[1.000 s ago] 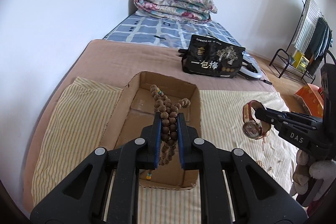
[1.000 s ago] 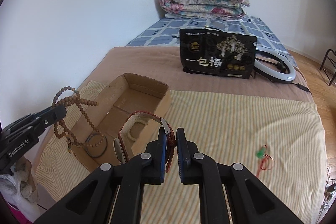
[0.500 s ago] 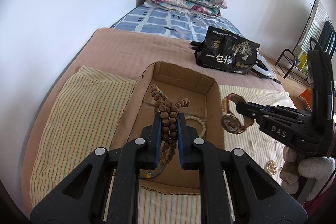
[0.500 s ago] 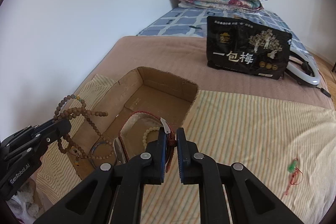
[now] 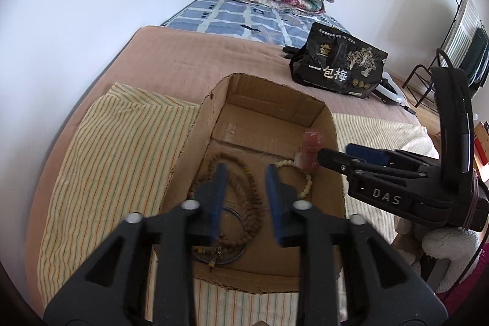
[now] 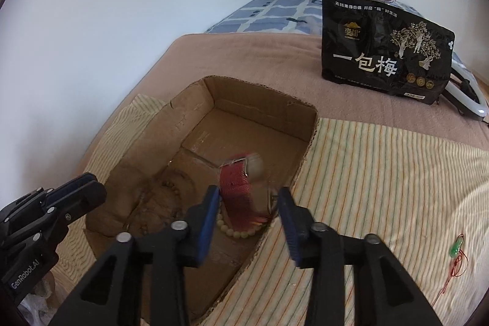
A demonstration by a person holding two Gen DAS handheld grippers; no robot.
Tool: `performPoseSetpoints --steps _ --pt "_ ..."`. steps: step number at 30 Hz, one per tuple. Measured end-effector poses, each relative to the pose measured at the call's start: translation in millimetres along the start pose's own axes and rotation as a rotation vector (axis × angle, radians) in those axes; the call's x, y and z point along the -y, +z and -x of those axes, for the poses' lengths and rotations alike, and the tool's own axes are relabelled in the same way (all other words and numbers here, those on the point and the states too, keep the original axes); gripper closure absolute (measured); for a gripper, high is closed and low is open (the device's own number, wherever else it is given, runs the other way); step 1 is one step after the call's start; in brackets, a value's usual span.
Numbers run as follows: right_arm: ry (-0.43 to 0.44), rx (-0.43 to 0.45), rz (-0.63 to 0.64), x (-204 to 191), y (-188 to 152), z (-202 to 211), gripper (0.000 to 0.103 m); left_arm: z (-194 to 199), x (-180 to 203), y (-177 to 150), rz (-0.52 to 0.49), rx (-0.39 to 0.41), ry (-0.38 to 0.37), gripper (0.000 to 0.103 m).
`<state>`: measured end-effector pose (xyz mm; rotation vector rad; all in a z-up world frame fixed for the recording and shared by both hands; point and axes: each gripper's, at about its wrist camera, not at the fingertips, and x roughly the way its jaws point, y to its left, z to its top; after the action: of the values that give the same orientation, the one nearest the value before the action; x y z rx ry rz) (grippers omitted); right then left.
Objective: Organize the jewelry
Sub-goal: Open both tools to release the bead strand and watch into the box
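Now both grippers hover over the cardboard box on the bed, each spread wide and holding nothing. Below the left gripper, the brown bead necklace lies inside; below the right gripper, the blurred red-strapped watch is inside too. Drop-off looks finished; next probably fetches the green pendant on the striped cloth.

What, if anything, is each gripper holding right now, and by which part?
Nothing. Both the left gripper and the right gripper have open jaws; the brown wooden bead necklace and red-strapped wristwatch are inside the open cardboard box.
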<state>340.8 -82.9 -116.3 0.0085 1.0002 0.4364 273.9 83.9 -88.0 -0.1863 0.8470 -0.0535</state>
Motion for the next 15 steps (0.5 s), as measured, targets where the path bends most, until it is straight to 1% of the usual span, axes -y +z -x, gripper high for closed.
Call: performPoseSetpoints --steps 1,4,15 --pt "-0.006 0.006 -0.004 1 0 0 0.043 0 0 -1 -0.003 0.004 0.007 0.073" --pt "-0.014 0.024 -0.021 4 1 2 0.037 -3 -2 -2 0.000 -0.003 0.005 0.073" --pt "-0.033 0.043 -0.019 9 1 12 0.036 -3 -3 -5 0.014 -0.010 0.006 0.073"
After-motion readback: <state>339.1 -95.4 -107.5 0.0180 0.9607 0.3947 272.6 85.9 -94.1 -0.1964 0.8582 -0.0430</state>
